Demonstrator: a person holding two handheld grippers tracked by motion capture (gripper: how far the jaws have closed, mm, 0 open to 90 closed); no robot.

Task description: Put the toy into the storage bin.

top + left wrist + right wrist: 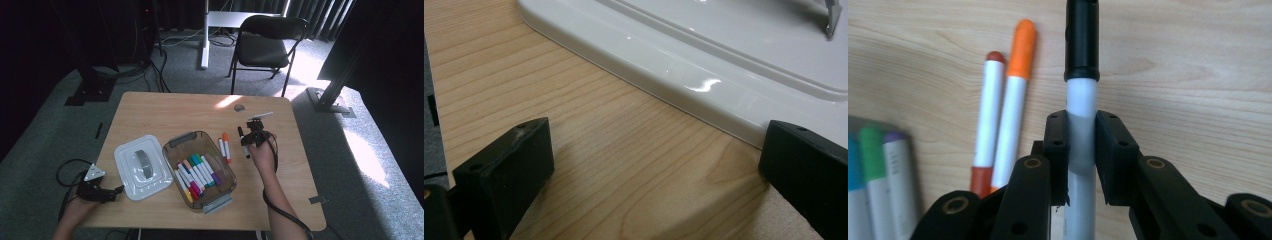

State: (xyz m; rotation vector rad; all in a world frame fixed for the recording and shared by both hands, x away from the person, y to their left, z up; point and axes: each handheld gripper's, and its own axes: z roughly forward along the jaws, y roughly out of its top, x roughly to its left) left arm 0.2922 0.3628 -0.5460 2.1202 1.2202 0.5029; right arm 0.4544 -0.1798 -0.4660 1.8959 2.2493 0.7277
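One black-capped marker is pinched by the right claw beside the marker box; the left claw is spread.

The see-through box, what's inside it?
The clear box holds a row of colored markers, with green, teal, purple, pink and yellow caps showing. Whether more lie underneath cannot be seen.

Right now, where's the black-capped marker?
The black-capped white marker is clamped in the right gripper, right of the loose orange-capped marker and the clear marker bin.
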